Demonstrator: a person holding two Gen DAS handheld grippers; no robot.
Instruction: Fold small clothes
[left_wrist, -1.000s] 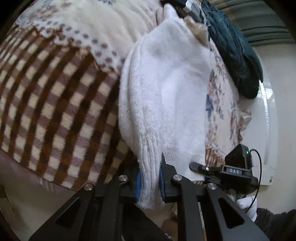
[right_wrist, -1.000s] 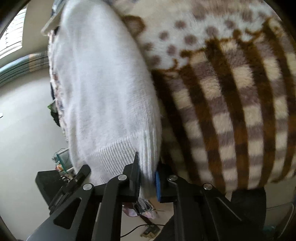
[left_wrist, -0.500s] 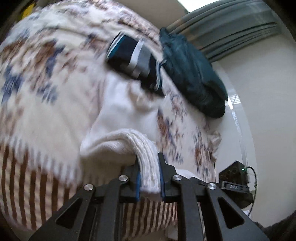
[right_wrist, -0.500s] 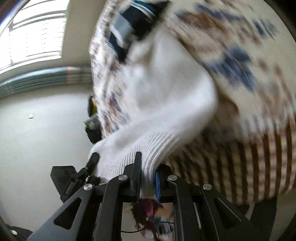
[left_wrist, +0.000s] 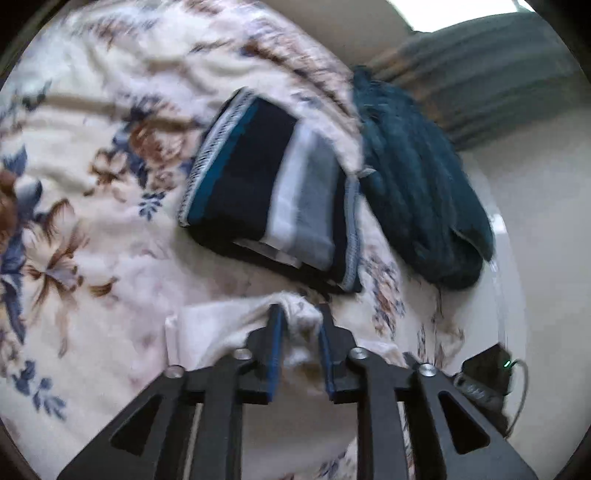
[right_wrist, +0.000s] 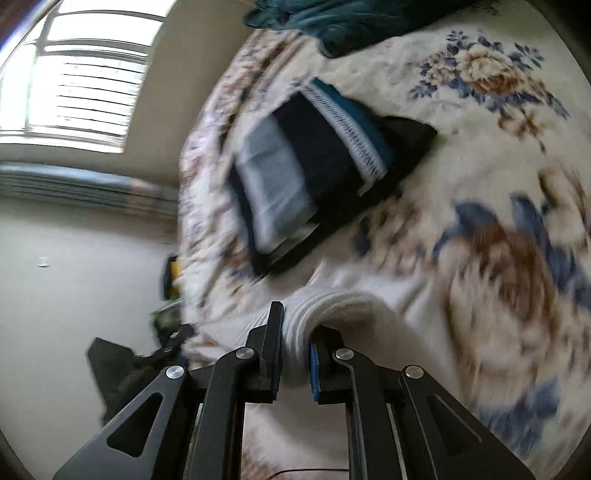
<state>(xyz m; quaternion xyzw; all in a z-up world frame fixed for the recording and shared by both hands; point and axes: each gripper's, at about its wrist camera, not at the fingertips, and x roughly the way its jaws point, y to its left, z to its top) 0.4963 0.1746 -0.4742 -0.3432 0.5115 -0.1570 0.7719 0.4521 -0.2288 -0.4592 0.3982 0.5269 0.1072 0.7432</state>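
Note:
A white knit garment (left_wrist: 221, 328) lies on a floral blanket (left_wrist: 92, 229). My left gripper (left_wrist: 298, 325) is shut on a bunched edge of it. My right gripper (right_wrist: 297, 328) is shut on its ribbed hem (right_wrist: 332, 306). Both hold the hem low over the blanket, just in front of a folded dark striped garment (left_wrist: 273, 192), which also shows in the right wrist view (right_wrist: 314, 170).
A dark teal knit item (left_wrist: 413, 192) lies at the blanket's far edge, also in the right wrist view (right_wrist: 332, 22). A black device (left_wrist: 487, 380) with a green light sits off the bed edge. A window (right_wrist: 81, 81) and pale wall are beyond.
Both grippers carried the white garment's ribbed hem forward over itself, away from the brown checked part of the blanket to the floral part near the folded striped garment. Both stay shut.

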